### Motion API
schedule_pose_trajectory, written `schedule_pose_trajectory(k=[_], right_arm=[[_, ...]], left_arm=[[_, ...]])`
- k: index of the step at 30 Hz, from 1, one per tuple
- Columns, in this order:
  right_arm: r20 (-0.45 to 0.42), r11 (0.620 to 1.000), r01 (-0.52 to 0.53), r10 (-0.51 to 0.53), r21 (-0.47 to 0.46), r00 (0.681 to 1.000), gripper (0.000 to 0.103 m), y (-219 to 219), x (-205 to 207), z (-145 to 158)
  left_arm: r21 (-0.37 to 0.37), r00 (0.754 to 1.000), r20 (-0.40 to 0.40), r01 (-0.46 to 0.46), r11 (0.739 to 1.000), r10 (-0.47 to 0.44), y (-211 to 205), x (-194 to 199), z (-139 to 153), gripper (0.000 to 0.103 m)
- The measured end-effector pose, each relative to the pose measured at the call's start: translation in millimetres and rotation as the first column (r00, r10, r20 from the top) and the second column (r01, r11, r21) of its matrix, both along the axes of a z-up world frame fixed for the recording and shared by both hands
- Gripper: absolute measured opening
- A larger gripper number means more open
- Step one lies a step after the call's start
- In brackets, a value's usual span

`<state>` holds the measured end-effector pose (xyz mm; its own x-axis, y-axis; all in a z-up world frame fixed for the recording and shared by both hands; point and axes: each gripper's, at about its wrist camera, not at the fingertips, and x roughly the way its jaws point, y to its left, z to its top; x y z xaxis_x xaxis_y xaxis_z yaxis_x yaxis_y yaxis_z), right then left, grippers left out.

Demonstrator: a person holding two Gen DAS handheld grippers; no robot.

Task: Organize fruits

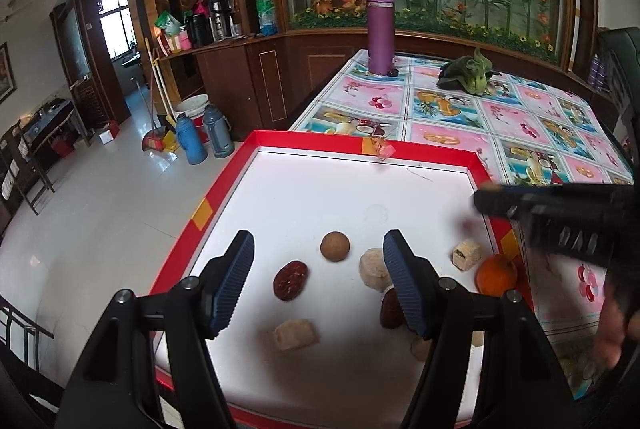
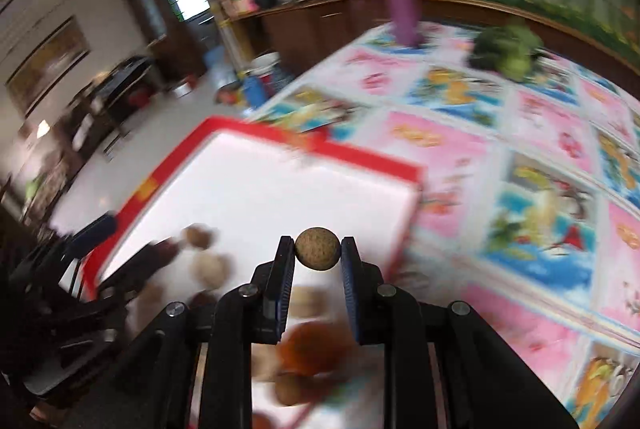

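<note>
Tan round fruit (image 2: 318, 249) is pinched between the right gripper (image 2: 318, 255) pads at their tips, dead ahead at 12 o'clock, lifted above the red-rimmed tray (image 2: 360, 153). No long axis, it's a ball. Right view is blurred. Left gripper (image 1: 318, 281) is spread, empty, over the tray; a dark red fruit (image 1: 291, 280) lies between its fingers, a second tan ball (image 1: 335, 247) at 12 o'clock. Likely next: carry to a sorted spot.

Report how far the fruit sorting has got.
Nothing looks sorted yet. In hand: the right gripper is shut on a small round tan fruit, lifted above the red-rimmed white tray. Left: the open left gripper hovers over another round tan fruit, a dark red date and an orange.
</note>
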<state>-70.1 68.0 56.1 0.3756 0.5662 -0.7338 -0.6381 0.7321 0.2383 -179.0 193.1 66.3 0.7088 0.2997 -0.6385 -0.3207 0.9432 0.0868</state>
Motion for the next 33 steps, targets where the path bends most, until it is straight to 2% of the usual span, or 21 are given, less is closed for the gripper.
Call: schedule_pose_trajectory(k=[3, 5, 6, 8, 11, 14, 16, 18, 24, 26, 29, 33], right_arm=[[0.018, 0.998, -0.033, 0.034, -0.055, 0.999, 0.022, 20.9, -13.4, -10.3], [-0.004, 0.998, -0.027, 0.027, -0.063, 1.000, 0.024, 21.6, -13.8, -16.3], [0.001, 0.999, -0.022, 0.022, -0.049, 1.000, 0.027, 17.6, -14.9, -15.2], [-0.018, 0.999, -0.018, 0.017, -0.034, 1.000, 0.044, 7.7, -14.1, -12.2], [0.005, 0.999, 0.021, -0.021, 0.024, 1.000, 0.048, -21.3, -17.8, 0.7], [0.045, 0.997, 0.071, -0.072, 0.029, 0.996, 0.049, -49.9, -28.8, 14.4], [0.094, 0.996, 0.086, -0.088, 0.029, 0.992, 0.049, -65.0, -41.3, 25.7], [0.159, 0.994, 0.105, -0.109, 0.035, 0.981, 0.054, -78.0, -56.3, 39.5], [0.280, 0.983, 0.142, -0.168, 0.113, 0.945, 0.074, -95.2, -102.7, 72.7], [0.288, 0.982, 0.147, -0.176, 0.120, 0.941, 0.075, -94.7, -111.7, 76.6], [0.270, 0.984, 0.111, -0.146, 0.141, 0.952, 0.075, -92.3, -126.0, 81.1], [0.305, 0.988, 0.077, -0.116, 0.136, 0.945, 0.075, -85.3, -152.5, 88.9]], left_arm=[[0.014, 1.000, 0.005, 0.007, 1.000, -0.007, -6.2, -5.7, 4.2, 0.067], [0.035, 1.000, 0.009, -0.007, 0.999, 0.006, -8.8, -9.4, 6.8, 0.068], [0.023, 1.000, 0.008, 0.003, 1.000, -0.004, -9.9, -10.9, 8.4, 0.068], [0.020, 1.000, 0.007, 0.006, 1.000, -0.006, -13.6, -12.9, 11.4, 0.068], [0.037, 1.000, 0.020, 0.022, 0.999, -0.023, -26.8, -14.7, 18.4, 0.069], [0.047, 0.999, 0.047, 0.013, 0.999, -0.015, -35.5, -20.2, 26.1, 0.082], [0.081, 0.996, 0.087, -0.027, 0.996, 0.020, -39.9, -29.7, 33.9, 0.093], [0.118, 0.989, 0.136, -0.070, 0.991, 0.054, -42.5, -39.2, 43.1, 0.102], [0.191, 0.959, 0.210, -0.229, 0.955, 0.188, -35.1, -61.3, 60.7, 0.103], [0.204, 0.955, 0.205, -0.257, 0.945, 0.215, -31.7, -69.1, 61.0, 0.103], [0.182, 0.961, 0.183, -0.240, 0.954, 0.207, -27.6, -78.8, 59.4, 0.103], [0.174, 0.958, 0.177, -0.256, 0.951, 0.225, -24.0, -98.9, 59.3, 0.103]])
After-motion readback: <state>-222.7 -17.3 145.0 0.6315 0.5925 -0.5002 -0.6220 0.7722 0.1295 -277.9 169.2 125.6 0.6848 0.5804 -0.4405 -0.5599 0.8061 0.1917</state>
